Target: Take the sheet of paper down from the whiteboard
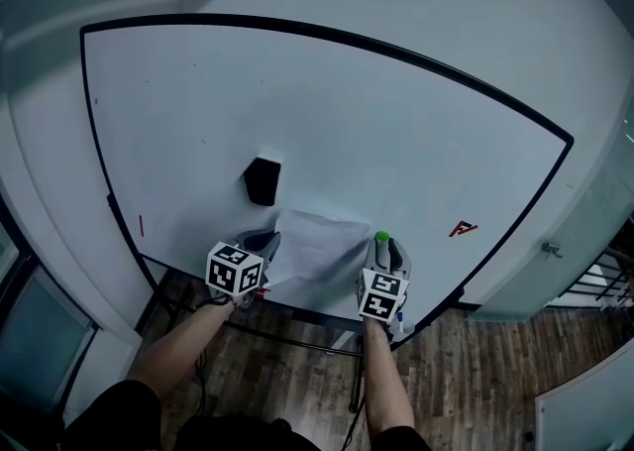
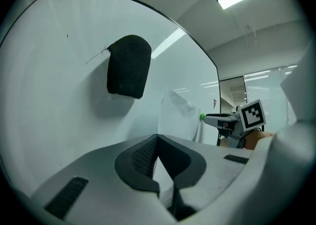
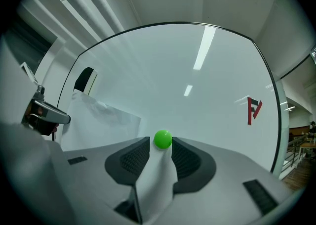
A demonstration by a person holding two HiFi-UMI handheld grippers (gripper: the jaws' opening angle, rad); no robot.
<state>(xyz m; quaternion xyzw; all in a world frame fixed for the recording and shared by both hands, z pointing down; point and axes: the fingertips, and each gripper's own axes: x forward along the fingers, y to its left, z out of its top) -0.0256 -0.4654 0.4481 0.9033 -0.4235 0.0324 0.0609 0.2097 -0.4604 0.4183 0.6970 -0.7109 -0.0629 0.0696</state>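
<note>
Right gripper [image 3: 161, 146] pinched the green magnet [image 3: 162, 139] at its tips, left gripper [image 2: 157, 141] clamped the sheet of paper [image 1: 319, 247]; tugging early risked a tear.

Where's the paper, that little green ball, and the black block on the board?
sheet of paper [image 1: 319, 246]: head view, middle of the sheet.
green ball [image 3: 163, 139]: right gripper view, centre of the ball.
black eraser [image 2: 128, 66]: left gripper view, middle of its face.

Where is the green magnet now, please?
In the head view, the green magnet sits low on the whiteboard, at the sheet of paper's right edge, between the right gripper's jaws.
</note>
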